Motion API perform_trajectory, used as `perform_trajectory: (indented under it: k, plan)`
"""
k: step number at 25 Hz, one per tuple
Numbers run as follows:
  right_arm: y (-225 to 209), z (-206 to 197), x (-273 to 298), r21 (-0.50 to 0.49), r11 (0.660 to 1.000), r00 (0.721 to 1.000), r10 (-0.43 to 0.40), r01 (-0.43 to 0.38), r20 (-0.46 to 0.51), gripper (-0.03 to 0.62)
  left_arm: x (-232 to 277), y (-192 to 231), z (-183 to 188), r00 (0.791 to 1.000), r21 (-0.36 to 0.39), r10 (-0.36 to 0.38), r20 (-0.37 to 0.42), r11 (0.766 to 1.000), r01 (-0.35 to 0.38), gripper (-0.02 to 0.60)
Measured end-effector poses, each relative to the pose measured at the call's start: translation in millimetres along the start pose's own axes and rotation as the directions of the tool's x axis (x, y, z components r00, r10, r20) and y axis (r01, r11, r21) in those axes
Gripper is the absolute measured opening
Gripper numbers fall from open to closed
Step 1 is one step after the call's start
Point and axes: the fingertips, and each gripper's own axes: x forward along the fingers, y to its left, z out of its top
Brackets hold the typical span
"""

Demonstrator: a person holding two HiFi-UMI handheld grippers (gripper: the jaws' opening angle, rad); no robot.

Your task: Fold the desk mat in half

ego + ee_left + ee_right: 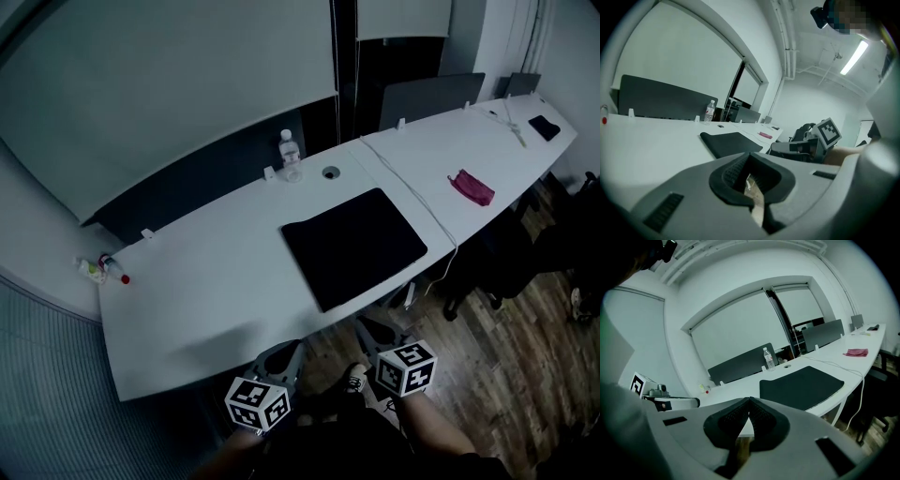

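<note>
Desk mat [354, 246] flat, long axis along desk [206, 272], fingers pressed together on left gripper [750, 155], right gripper [749, 400]

The desk mat [354, 246] lies flat on the table [206, 281], by its near edge; behind it stands a water bottle [290, 150], a cable hole [330, 172] just right of that; right of the mat runs a cable [412, 192], then a pouch [472, 187]; my 2 claws, left gripper [284, 351] and right gripper [371, 330], hang before the near edge, off the table.
</note>
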Motion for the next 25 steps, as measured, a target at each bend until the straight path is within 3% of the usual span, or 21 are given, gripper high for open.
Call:
perform_trajectory:
  k: [11,25]
  plan:
    - [80.3,-51.0,-35.6,-0.010,1.000,1.000,0.003,-0.003,-0.009,0.023,-83.3,-1.9,-39.8,1.000,-0.015,-0.008,0.005,1.000,0.008,0.006]
    - [133.7,-99.0,-62.2,0.007,1.000,0.999,0.026,-0.026,-0.024,0.023,-130.6,-10.7,-86.0,1.000,-0.036,-0.022,-0.021,0.999,0.021,0.006]
